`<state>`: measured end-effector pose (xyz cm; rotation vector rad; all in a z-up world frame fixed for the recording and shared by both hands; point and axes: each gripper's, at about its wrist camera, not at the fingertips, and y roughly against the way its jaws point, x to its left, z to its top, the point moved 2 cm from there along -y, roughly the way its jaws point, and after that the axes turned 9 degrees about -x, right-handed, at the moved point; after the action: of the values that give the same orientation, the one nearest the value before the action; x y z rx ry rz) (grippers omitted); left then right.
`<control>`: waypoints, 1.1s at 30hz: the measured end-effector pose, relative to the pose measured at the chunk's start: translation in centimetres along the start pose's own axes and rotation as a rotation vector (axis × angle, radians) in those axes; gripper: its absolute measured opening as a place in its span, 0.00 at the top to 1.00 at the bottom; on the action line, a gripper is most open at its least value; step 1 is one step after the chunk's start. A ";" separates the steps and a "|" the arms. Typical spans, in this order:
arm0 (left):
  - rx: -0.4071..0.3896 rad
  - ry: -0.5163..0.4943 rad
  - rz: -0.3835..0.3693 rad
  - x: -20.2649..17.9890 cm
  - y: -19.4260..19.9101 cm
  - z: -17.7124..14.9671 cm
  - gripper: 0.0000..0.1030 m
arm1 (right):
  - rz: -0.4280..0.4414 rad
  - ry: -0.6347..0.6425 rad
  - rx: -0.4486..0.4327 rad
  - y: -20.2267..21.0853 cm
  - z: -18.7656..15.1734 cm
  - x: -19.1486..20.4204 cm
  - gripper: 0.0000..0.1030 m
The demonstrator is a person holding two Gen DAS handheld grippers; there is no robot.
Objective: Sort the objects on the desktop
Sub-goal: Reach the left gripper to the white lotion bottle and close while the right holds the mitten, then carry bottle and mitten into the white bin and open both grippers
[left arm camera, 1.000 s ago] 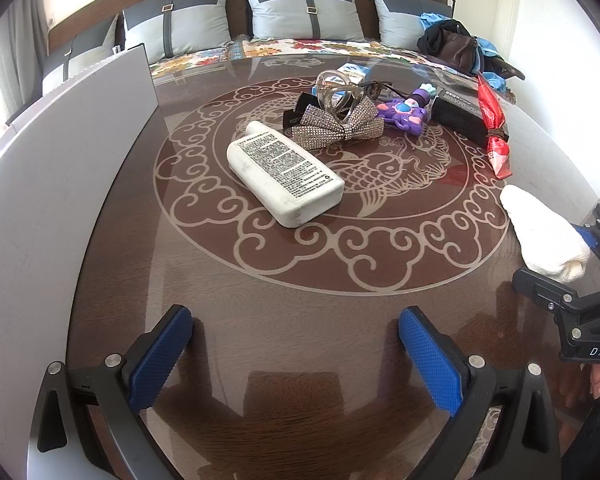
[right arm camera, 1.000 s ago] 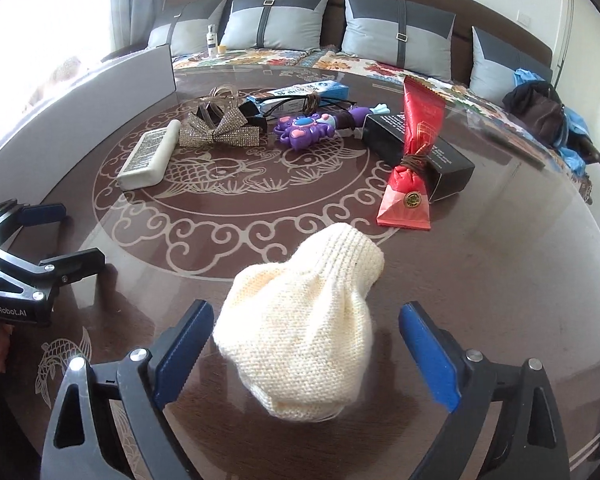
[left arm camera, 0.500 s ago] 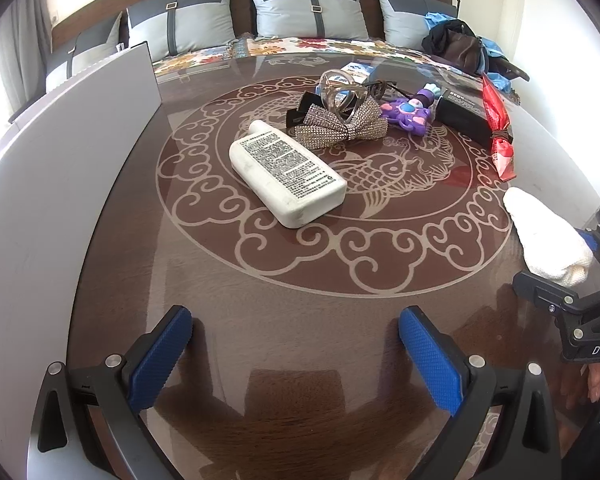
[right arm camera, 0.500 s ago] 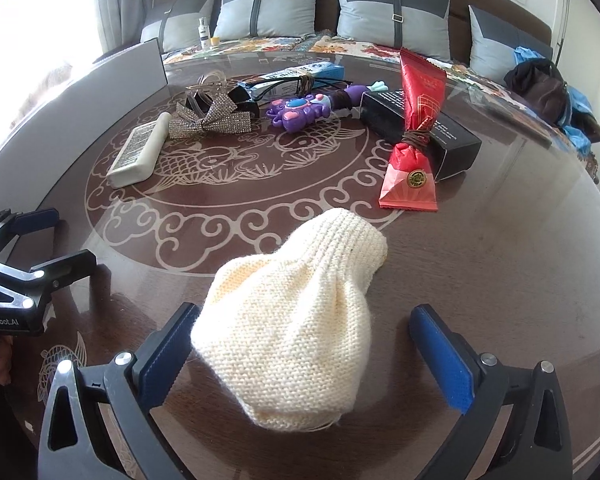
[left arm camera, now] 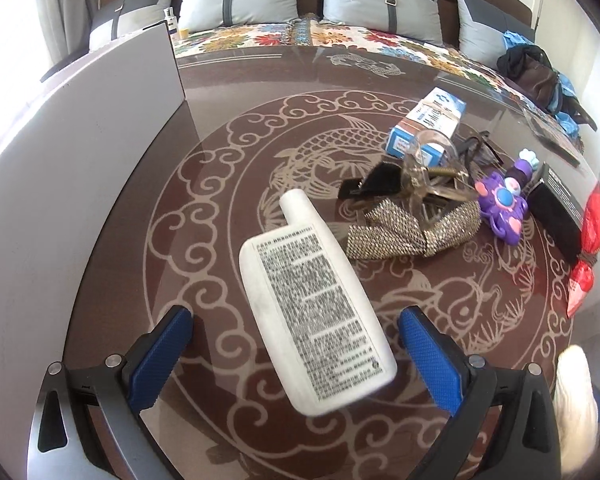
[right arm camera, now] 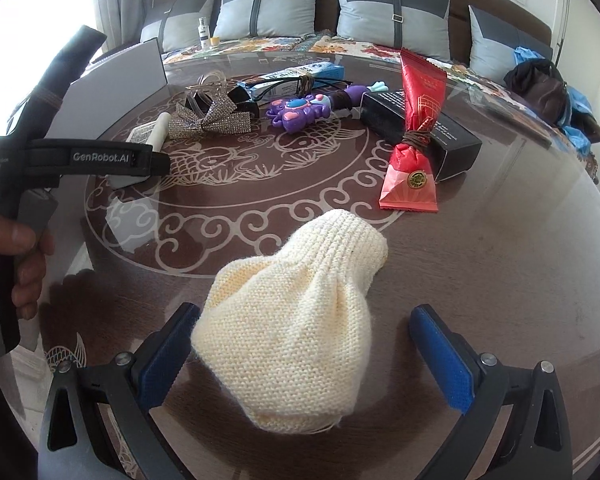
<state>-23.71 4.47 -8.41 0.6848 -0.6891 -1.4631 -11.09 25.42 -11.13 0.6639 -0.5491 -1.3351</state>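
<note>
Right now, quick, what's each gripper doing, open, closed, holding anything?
Left gripper: open, the white bottle lies between its fingers, not gripped.
Right gripper: open, jaws just widened; the cream knit pouch lies between them, not pinched.

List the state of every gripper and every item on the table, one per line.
left gripper: open, astride the white bottle, not gripping
right gripper: open, astride the knitted pouch, one pad touching it
white bottle: lying flat, label up
knitted pouch: lying slumped on the table
red wrapped packet: tied, leaning on the black box
black box: closed, lying flat
sequined bow: flat
</note>
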 end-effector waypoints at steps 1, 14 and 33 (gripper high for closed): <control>-0.002 0.004 0.004 0.0 -0.3 0.4 0.00 | 0.000 0.000 0.000 0.0 0.0 0.0 0.00; -0.066 -0.103 -0.085 0.9 2.3 -0.9 0.48 | 0.000 0.000 0.001 -0.1 0.1 0.1 0.00; -0.122 -0.139 -0.236 2.9 12.0 -10.5 0.50 | 0.089 -0.064 0.086 2.1 0.1 -1.0 0.00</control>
<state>-7.96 1.46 -5.88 0.5888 -0.6351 -1.7677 -9.89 26.58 -9.55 0.6615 -0.6831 -1.2582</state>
